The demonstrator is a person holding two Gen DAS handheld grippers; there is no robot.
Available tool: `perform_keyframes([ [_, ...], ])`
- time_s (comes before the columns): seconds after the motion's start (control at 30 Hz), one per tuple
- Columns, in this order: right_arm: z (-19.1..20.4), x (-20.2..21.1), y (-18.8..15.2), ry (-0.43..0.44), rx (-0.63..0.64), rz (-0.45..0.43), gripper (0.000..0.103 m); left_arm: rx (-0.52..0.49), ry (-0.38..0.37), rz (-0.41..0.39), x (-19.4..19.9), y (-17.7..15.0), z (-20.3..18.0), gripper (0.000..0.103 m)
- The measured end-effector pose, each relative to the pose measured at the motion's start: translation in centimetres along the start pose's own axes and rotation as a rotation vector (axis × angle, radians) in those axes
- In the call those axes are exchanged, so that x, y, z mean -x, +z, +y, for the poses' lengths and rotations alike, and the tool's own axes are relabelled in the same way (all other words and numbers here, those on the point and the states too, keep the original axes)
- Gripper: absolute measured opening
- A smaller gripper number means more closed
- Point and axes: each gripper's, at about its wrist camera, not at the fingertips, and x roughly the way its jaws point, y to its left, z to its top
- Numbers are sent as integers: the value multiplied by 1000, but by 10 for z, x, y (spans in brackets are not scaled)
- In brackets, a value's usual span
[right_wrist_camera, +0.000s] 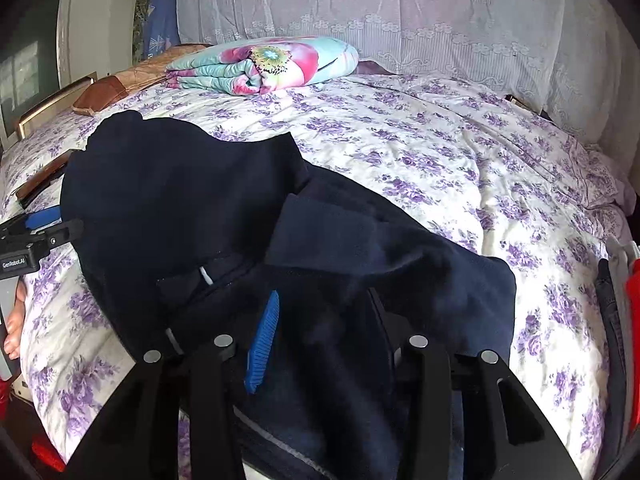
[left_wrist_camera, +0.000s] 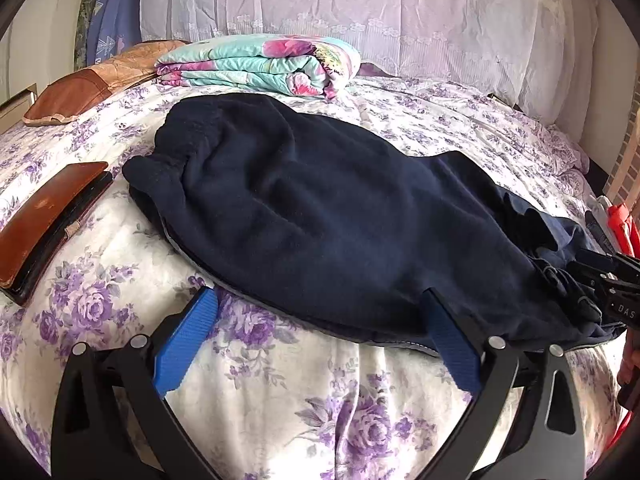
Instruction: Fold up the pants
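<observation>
Dark navy fleece pants [left_wrist_camera: 320,216] lie across the bed, folded lengthwise, waistband at the far left. My left gripper [left_wrist_camera: 320,300] is open, its blue-padded fingers [left_wrist_camera: 188,332] wide apart at the pants' near edge, holding nothing. In the right wrist view the pants [right_wrist_camera: 200,208] are bunched, with the end draped between the fingers. My right gripper [right_wrist_camera: 324,312] is shut on that end of the pants; one blue pad [right_wrist_camera: 262,340] shows and the other is hidden by cloth. The right gripper also shows at the right edge of the left wrist view [left_wrist_camera: 612,284].
The bed has a white sheet with purple flowers [left_wrist_camera: 280,392]. A folded floral quilt [left_wrist_camera: 260,64] lies at the back. A brown wallet-like case [left_wrist_camera: 48,228] lies to the left of the pants. A brown pillow [left_wrist_camera: 88,88] lies at the far left. Red items [right_wrist_camera: 632,344] are at the right edge.
</observation>
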Motion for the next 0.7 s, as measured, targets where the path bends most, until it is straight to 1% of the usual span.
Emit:
perform_keyframes([
  [0.03, 0, -7, 7, 12, -6, 5, 40, -3, 3, 0, 0, 0, 0, 98],
  [0.1, -7, -23, 26, 48, -57, 10, 39, 0, 1, 0, 0, 0, 0, 98],
  [0.13, -11, -33, 34, 53, -81, 18, 39, 1, 0, 1, -1, 0, 0, 98],
  [0.2, -14, -61, 46, 44, -93, 71, 40, -1, 1, 2, -1, 0, 0, 98],
  [0.23, -15, -72, 47, 47, -101, 87, 42, -1, 1, 2, -1, 0, 0, 98],
  [0.27, -14, -74, 47, 45, -97, 83, 43, -3, 2, 2, -1, 0, 0, 98],
  [0.33, -11, -68, 48, 57, -86, 78, 47, -3, 2, 2, -2, 0, 1, 98],
  [0.43, -21, -38, 44, 114, -143, 0, 47, -3, 3, 2, -1, 0, 0, 98],
  [0.5, -26, -19, 44, 115, -160, -50, 47, -3, 3, 3, -2, 0, 0, 98],
  [0.53, -26, -16, 44, 96, -153, -57, 47, -3, 3, 3, -2, 0, 0, 98],
  [0.57, -26, -20, 46, 73, -135, -41, 47, -3, 2, 3, -2, 0, 0, 98],
  [0.6, -26, -31, 46, 52, -122, -4, 50, -3, 1, 4, -2, 0, 0, 98],
  [0.63, -26, -51, 42, 46, -119, 65, 58, -1, -2, 5, -2, 0, 1, 98],
  [0.67, -28, -71, 36, 64, -130, 124, 60, 0, -5, 7, -2, 0, 2, 98],
  [0.7, -30, -72, 33, 72, -145, 85, 63, 2, -11, 11, -2, 1, 3, 98],
])
